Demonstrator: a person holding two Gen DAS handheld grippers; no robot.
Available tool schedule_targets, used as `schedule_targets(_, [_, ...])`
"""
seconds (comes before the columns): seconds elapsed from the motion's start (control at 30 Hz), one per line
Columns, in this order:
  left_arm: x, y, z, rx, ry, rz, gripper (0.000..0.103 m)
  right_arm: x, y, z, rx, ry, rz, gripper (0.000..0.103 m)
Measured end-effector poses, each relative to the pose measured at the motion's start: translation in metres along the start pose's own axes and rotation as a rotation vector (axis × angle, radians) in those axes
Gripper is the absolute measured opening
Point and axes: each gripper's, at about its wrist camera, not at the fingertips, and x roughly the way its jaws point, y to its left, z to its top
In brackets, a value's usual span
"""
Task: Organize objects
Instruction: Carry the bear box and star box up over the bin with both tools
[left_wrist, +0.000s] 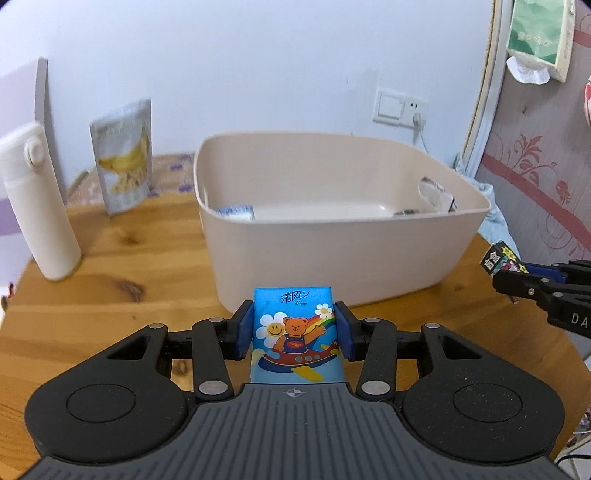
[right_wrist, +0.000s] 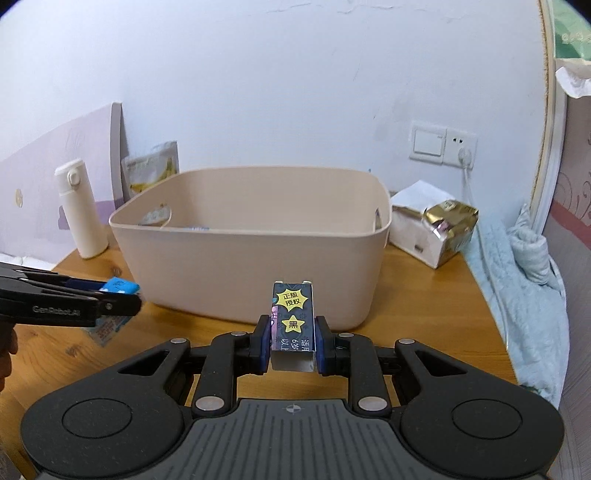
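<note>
My left gripper is shut on a blue tissue pack printed with a bear in a plane, held above the wooden table just in front of the beige tub. My right gripper is shut on a small dark box with yellow star labels, also in front of the beige tub. From the left wrist view the dark box shows at the right edge in the right gripper. In the right wrist view the left gripper holds the tissue pack at the left. Small packets lie inside the tub.
A white flask and a banana snack pouch stand at the table's back left. A white box with a gold packet sits right of the tub. A pale blue blanket lies past the table's right edge. A wall socket is behind.
</note>
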Motion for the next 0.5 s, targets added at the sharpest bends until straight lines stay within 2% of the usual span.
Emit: schedule_targets(0.5, [-0.028, 0.002, 0.05, 0.045, -0.107, -0.011, 0.046, -0.017, -0.014, 0.043, 0.017, -0.122, -0.026, 0.022])
